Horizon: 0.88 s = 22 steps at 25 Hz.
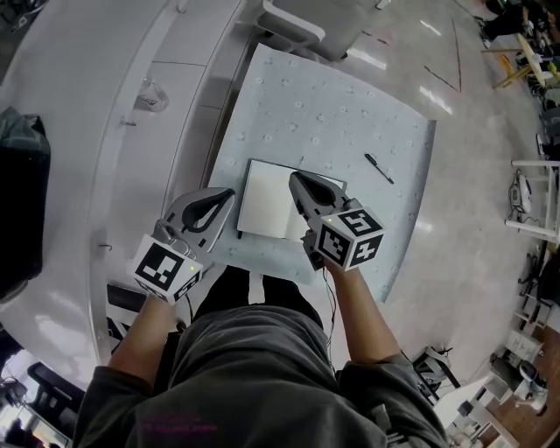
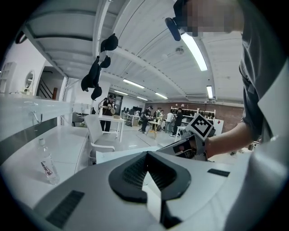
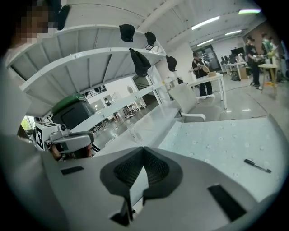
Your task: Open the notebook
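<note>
The notebook [image 1: 265, 199] lies on the pale dotted table [image 1: 350, 114] with a white page facing up; its right part is hidden behind my right gripper [image 1: 294, 176]. That gripper hovers over the notebook's right side, jaws shut with nothing held. My left gripper [image 1: 229, 192] hangs just left of the notebook's left edge, also shut and empty. In the left gripper view the left gripper [image 2: 146, 154] has its tips together above the white page. In the right gripper view the right gripper [image 3: 143, 149] likewise shows its tips meeting.
A black pen [image 1: 379, 168] lies on the table to the right of the notebook, also seen as the pen [image 3: 257, 165]. A clear bottle [image 1: 150, 96] stands on the white counter at left. A white chair [image 1: 293, 22] sits beyond the table's far edge.
</note>
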Motion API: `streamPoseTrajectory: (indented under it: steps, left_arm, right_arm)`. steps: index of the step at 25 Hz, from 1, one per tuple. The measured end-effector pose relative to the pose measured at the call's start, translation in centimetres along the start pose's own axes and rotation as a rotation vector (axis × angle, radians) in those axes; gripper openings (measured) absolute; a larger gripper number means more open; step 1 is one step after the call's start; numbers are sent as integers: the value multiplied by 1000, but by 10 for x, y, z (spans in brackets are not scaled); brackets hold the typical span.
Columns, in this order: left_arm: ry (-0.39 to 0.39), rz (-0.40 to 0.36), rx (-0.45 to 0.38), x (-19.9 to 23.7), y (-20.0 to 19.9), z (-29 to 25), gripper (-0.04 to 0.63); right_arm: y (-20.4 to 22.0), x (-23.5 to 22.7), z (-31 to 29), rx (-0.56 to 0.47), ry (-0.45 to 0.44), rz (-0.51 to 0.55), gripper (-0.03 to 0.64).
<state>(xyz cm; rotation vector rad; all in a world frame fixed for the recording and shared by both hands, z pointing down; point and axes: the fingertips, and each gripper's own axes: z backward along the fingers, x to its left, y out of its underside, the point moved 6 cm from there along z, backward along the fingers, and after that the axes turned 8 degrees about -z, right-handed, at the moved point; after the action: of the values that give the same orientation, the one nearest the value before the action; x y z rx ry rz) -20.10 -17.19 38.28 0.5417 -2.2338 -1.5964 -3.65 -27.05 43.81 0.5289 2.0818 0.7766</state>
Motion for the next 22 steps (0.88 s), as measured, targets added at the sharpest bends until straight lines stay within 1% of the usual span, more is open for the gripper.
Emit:
streamPoseTrajectory:
  steps: [12, 22]
  left_arm:
    - [60, -51, -27, -22, -28, -9, 0]
    - [110, -89, -58, -34, -50, -14, 0]
  right_arm:
    - [-9, 3, 59, -80, 44, 4, 3]
    - [-15, 12, 91, -142, 70, 3, 3]
